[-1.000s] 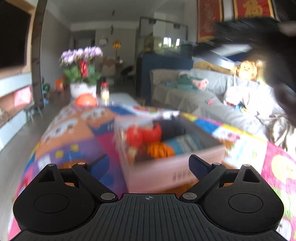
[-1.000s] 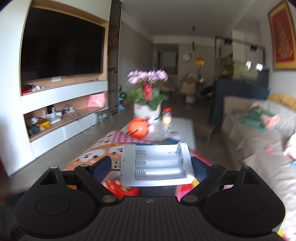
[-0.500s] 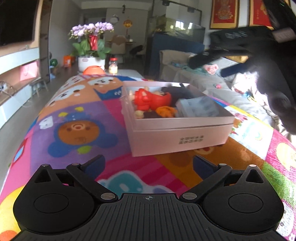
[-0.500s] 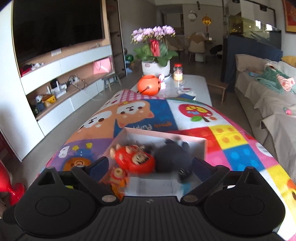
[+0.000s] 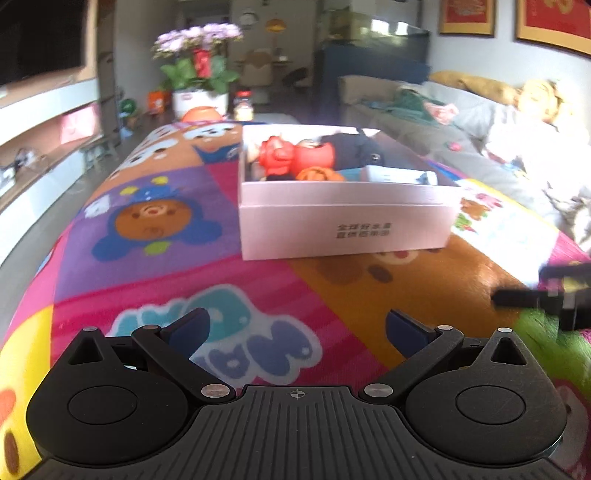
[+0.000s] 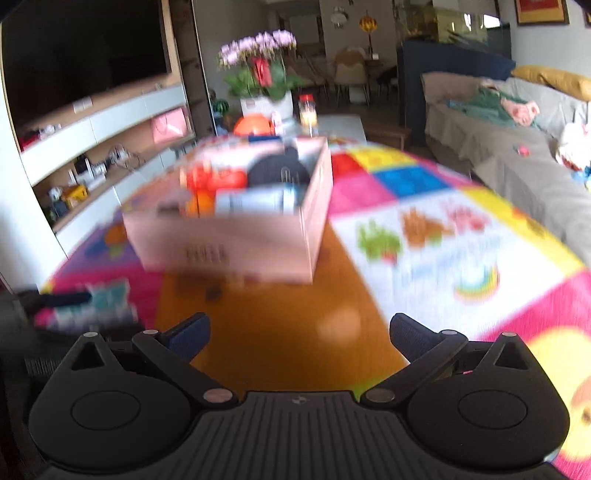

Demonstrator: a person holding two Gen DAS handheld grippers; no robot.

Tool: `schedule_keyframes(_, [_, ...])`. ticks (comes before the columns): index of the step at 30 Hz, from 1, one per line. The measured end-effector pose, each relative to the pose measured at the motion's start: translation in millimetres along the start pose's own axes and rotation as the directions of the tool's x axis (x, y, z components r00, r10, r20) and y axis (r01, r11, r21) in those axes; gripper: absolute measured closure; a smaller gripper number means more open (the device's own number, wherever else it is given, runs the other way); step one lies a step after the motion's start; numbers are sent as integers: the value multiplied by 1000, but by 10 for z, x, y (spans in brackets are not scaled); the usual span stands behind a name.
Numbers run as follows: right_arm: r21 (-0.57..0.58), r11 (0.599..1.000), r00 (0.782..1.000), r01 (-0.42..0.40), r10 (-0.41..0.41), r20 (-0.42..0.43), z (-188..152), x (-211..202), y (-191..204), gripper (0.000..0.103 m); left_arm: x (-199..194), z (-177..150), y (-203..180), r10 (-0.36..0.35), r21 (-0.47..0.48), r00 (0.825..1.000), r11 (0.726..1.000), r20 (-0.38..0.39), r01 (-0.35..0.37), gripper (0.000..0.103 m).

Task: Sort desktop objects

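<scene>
No legible text; box (image 5: 347, 229) print blurred.

a dark television (image 6: 85, 62) hung on the left wall above white shelves (image 6: 103, 147). a grey sofa (image 6: 517, 158) ran along the right. far off stood potted orchids (image 5: 197, 62), framed red pictures (image 5: 467, 16) and daylight.

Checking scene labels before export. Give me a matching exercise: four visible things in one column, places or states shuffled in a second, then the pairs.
1. pale pink cardboard box
2. red round-bodied toy figure
3. potted purple orchid
4. left gripper

a. open, nothing between its fingers
b. inside the box, far left part
c. far end of the table
d. on the colourful cartoon mat, holding small items

Pairs: 1-d, 2-b, 3-c, 4-a
</scene>
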State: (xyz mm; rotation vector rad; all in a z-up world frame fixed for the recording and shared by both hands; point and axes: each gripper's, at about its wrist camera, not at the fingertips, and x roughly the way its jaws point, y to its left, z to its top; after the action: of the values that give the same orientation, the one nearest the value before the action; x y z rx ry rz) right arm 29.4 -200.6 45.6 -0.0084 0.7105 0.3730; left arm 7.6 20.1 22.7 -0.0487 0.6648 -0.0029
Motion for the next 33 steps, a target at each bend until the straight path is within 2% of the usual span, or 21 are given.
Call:
schedule_keyframes(4, [-7,999,999,31,-31,-39,-169,124,34,0,108,-8,-69,94,-4,995,996,-10,-95,0])
schedule_keyframes(7, [-13,999,997,52,-52,-53,-145,193,63,0,180,3,-95,148,1,989,989,-18,-148,0])
schedule_keyframes(12, [-71,993,993,94,-99,-61,-85,383,152,0,304,69,-42,142,-28,989,989,-29,-143,0])
schedule_keyframes(16, [-58,993,993,103,-106,-55,-22,489,121,0,352,95,-54,145,-30,989,989,-28,-146,0])
schedule_keyframes(23, [9,983,983,184,-184,2,-59,581,163,0,360,92,-61,141,-36,990,989,-28,-142,0])
schedule_keyframes(33, [11,983,983,184,-185,10,-61,556,169,0,370,86,-64,142,-35,990,989,-28,-143,0])
